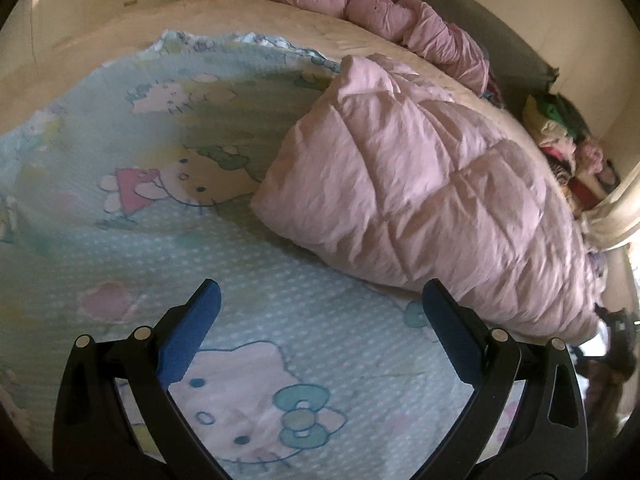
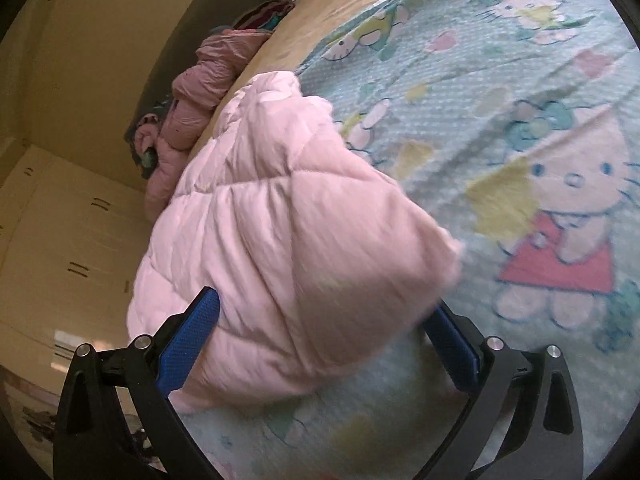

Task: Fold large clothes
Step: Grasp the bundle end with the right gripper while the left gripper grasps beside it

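Pink quilted padding, a large puffy coat or comforter [image 1: 432,208], lay bunched on the bed on top of a pale blue cartoon-cat blanket [image 1: 168,248] that was spread flat over the mattress [image 1: 280,20]. No container showed in either view; the blanket and bare mattress were the only surfaces bearing anything.

Through the right wrist camera the pink bundle [image 2: 288,232] filled the middle, and its near end sat between the fingers of the right gripper [image 2: 324,344]. Those fingers were spread wide, one blue pad [image 2: 188,344] just beside the fabric's left flank and the other partly hidden under its blurred edge. Whether either pad pressed on the cloth could not be told.

From the left wrist camera, the left gripper [image 1: 320,336] hovered over the blanket with its fingers apart and nothing between them. The pink bundle lay ahead and to the right, its lower edge near the right-hand pad [image 1: 452,340].

Farther off, a darker pink quilted garment [image 1: 360,12] was heaped along the far edge of the mattress, and a jumble of mixed clothes [image 1: 560,128] sat beyond the bed's right side.
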Available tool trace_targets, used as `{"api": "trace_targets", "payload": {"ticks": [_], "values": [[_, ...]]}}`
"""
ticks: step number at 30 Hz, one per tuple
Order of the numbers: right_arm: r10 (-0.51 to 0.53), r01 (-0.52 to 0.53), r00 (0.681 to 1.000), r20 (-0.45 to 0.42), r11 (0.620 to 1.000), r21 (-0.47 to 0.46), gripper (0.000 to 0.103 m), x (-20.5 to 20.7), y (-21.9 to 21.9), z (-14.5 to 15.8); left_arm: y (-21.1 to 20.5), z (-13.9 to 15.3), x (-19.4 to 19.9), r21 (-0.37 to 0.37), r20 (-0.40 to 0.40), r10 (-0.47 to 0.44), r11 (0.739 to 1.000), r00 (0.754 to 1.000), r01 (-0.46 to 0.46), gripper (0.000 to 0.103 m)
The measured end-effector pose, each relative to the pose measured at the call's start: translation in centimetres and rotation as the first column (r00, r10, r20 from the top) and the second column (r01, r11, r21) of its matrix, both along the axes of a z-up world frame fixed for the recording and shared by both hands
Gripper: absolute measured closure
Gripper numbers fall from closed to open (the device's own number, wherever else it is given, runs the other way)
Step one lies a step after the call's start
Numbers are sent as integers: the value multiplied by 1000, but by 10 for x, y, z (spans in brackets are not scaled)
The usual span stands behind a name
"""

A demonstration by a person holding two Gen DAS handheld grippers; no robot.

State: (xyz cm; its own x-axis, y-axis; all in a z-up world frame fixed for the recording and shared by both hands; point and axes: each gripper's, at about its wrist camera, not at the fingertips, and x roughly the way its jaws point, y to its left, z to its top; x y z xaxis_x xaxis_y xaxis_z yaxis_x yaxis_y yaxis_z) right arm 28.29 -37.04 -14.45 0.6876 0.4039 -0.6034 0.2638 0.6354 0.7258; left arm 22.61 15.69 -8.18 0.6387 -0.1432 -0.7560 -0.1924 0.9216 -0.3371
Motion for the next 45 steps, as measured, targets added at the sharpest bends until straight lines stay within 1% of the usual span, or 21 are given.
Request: {"api": "trace_targets", "payload": {"ticks": [4,7,9,10,13,16,18,21,23,26,31,35,36,37,39,40,41,42,43,45], "values": [[-3,3,1000,-13,1000,13,4,17,-1,-2,8,-4,7,-101,2,9,995,1000,-9,9],[-1,2,1000,-18,1000,22,4,26,-2,-4,18,-6,12,-211,10,44,977,999,-41,9],[6,-6,1000,-18,1000,24,4,29,-3,-5,21,-7,17,-254,6,59,966,998,-56,9],[9,-9,1000,-17,1000,24,4,30,-2,-6,23,-9,19,-282,6,67,958,998,-62,9],[15,-15,1000,-18,1000,10,4,31,0,-6,28,-18,33,-379,-14,87,921,996,-86,9],[13,-14,1000,-15,1000,-3,4,30,2,-6,29,-28,44,-437,-34,114,892,993,-117,9],[15,-15,1000,-15,1000,-9,4,29,2,-6,29,-30,50,-455,-38,133,880,990,-136,9],[15,-15,1000,-16,1000,-10,4,32,4,-6,31,-29,64,-480,-22,159,864,987,-150,9],[18,-18,1000,-19,1000,-9,4,33,5,-6,32,-32,73,-499,-29,170,852,985,-162,8],[27,-28,999,-18,1000,-7,4,38,6,-6,33,-35,81,-519,-20,179,839,984,-163,8],[27,-27,1000,-7,1000,-7,4,45,6,-6,35,-42,93,-537,3,182,830,983,-152,8],[29,-28,999,21,999,-28,4,48,11,-6,33,-44,99,-538,13,196,828,981,-158,8],[30,-29,999,28,999,-36,4,49,13,-5,32,-44,100,-533,15,194,832,981,-157,8],[30,-29,999,37,999,-46,5,49,14,-5,30,-44,102,-514,17,177,846,984,-143,8],[37,-34,998,48,997,-68,8,50,17,-5,26,-42,109,-479,11,147,869,989,-124,8],[46,-40,997,55,995,-92,10,51,19,-4,26,-41,110,-474,16,142,872,990,-118,9],[50,-44,997,58,993,-108,15,52,22,-4,26,-40,110,-472,17,137,874,990,-113,10],[57,-48,996,68,992,-119,22,52,24,-3,26,-40,109,-472,24,133,875,991,-106,14],[61,-51,995,75,990,-128,24,52,25,-2,26,-38,109,-472,36,129,876,991,-97,17],[71,-57,994,84,986,-159,35,51,29,2,25,-32,110,-462,62,118,884,991,-76,32]]}}
